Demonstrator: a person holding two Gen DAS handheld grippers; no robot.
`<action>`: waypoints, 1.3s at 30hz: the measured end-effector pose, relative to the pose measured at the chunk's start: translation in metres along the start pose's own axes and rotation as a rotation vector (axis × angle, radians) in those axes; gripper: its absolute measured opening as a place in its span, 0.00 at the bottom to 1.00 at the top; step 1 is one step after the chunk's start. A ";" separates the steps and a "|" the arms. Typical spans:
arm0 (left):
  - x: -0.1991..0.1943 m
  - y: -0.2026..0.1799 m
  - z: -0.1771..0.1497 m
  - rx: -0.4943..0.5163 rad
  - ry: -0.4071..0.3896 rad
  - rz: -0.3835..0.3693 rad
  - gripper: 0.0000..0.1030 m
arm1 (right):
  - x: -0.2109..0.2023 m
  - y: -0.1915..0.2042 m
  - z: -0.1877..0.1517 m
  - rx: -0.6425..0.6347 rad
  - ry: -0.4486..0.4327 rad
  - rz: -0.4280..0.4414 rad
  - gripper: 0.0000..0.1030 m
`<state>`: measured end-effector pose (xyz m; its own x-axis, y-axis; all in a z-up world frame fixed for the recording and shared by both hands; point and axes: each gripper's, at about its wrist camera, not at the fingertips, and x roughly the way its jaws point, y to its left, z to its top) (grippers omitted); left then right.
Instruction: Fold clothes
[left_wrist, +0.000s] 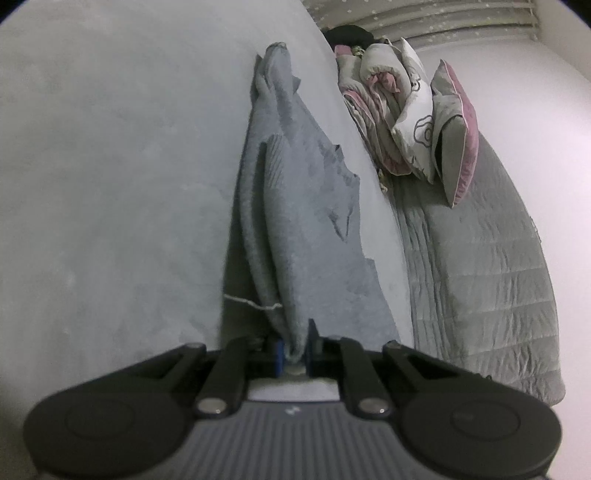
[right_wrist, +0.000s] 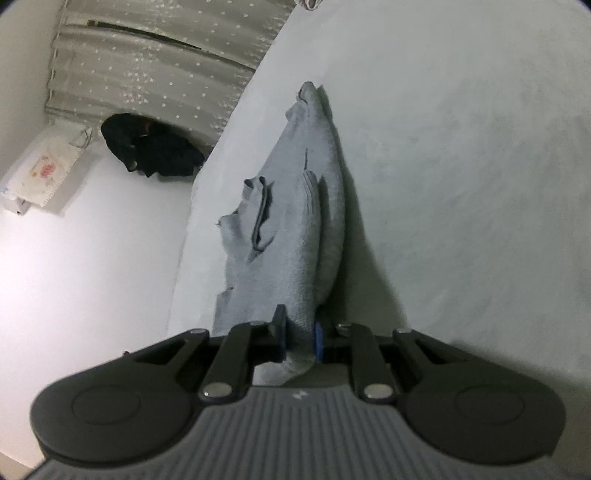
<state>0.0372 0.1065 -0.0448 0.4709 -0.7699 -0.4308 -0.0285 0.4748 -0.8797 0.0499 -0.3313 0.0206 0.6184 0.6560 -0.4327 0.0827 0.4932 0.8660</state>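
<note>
A grey-blue garment (left_wrist: 295, 221) lies stretched out on a pale grey bed sheet (left_wrist: 110, 166), with folds and a thin white cord near its close end. My left gripper (left_wrist: 294, 350) is shut on the near edge of this garment, the cloth pinched between its blue pads. In the right wrist view the same garment (right_wrist: 291, 229) runs away from the camera, a ribbed cuff or hem showing at its middle. My right gripper (right_wrist: 301, 341) is shut on another part of its near edge, with a bunch of cloth hanging behind the pads.
Folded quilts and pink-grey pillows (left_wrist: 413, 122) are piled beside the sheet on a quilted grey cover (left_wrist: 480, 277). Dark clothing (right_wrist: 151, 147) lies by a starred curtain (right_wrist: 159, 55), and a white bag (right_wrist: 40, 173) rests near the wall.
</note>
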 end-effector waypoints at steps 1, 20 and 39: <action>-0.002 -0.002 -0.001 -0.004 0.000 -0.001 0.09 | -0.003 0.002 -0.001 0.006 0.000 0.001 0.16; -0.075 -0.033 -0.068 -0.013 0.025 -0.071 0.09 | -0.049 0.032 -0.027 0.034 0.033 0.039 0.16; -0.086 -0.029 -0.075 -0.125 -0.008 -0.235 0.09 | -0.045 0.036 -0.018 0.104 0.043 0.078 0.16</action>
<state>-0.0680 0.1266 0.0028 0.4843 -0.8491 -0.2110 -0.0260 0.2271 -0.9735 0.0114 -0.3323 0.0669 0.5920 0.7150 -0.3719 0.1175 0.3799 0.9175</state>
